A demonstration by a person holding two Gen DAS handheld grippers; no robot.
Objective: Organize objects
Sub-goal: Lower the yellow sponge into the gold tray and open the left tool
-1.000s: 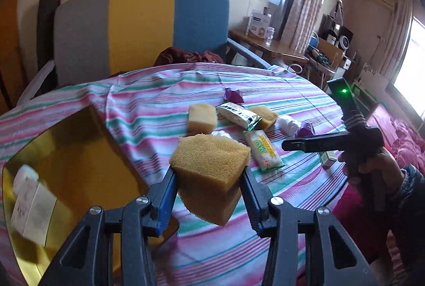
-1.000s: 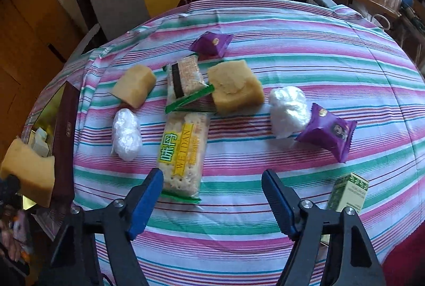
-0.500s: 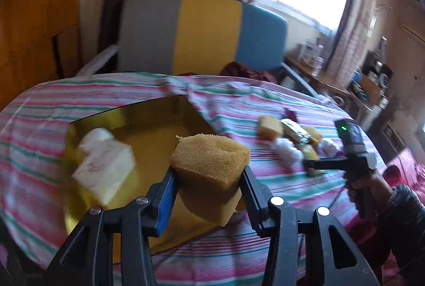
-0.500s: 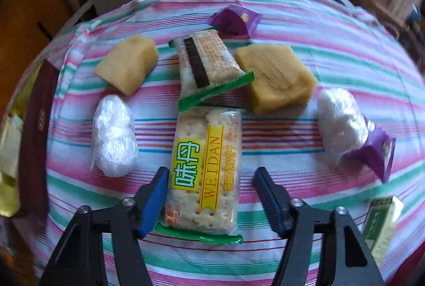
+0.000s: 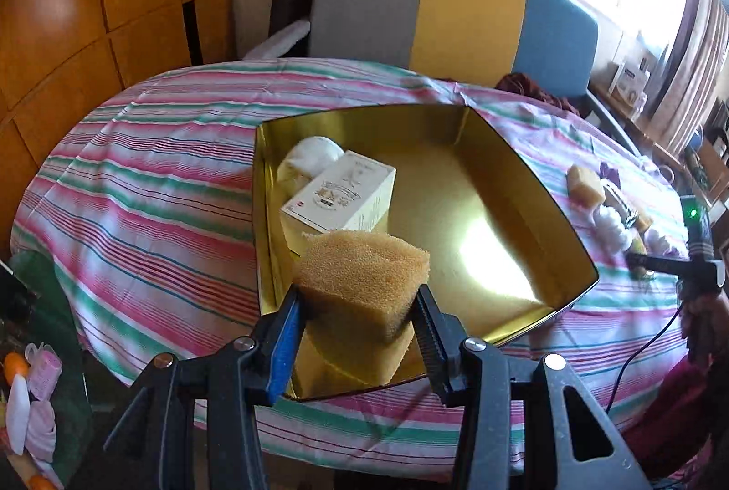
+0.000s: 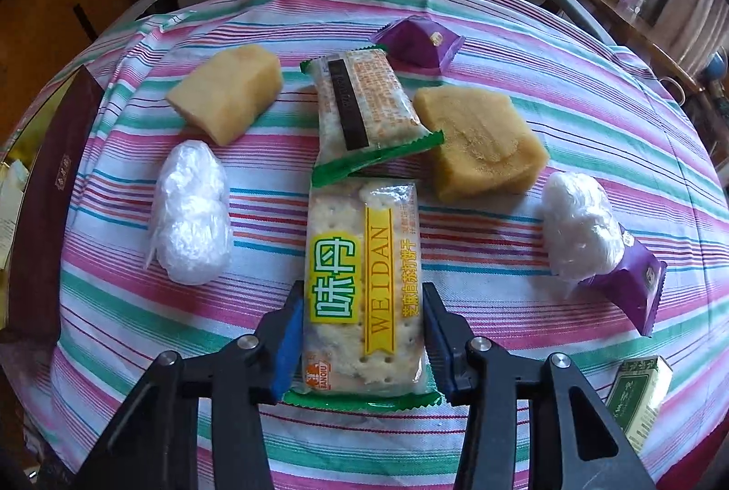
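The left tongs (image 5: 360, 303) squeeze a yellow sponge block (image 5: 364, 285) between their two sides. The sponge hangs over the near corner of a shiny gold box (image 5: 524, 189). Inside the box lie a cream carton (image 5: 341, 194) and, behind it, a white wrapped lump (image 5: 314, 155), both near the left wall. The box sits on the desk (image 5: 150, 180), which has a striped cloth in pink, green and white.

The right tongs (image 6: 362, 330) have just been closing, and a cracker packet (image 6: 364, 285) with a yellow and green label is between them. Both sides touch the packet's edges, so the tongs are clenched on it (it lies flat on the cloth). A second cracker packet (image 6: 364, 103) lies just past it, and their ends overlap. Left of that one is a pale yellow sponge (image 6: 228, 94), and right of it is a darker yellow sponge (image 6: 478, 144) that touches it. A white plastic bundle (image 6: 191, 212) sits to the left of the held packet, and another white bundle (image 6: 581, 226) sits to the right, leaning on a purple packet (image 6: 633, 285). One more purple snack (image 6: 419, 43) rests at the far side. A small green box (image 6: 642, 394) lies near the right edge.
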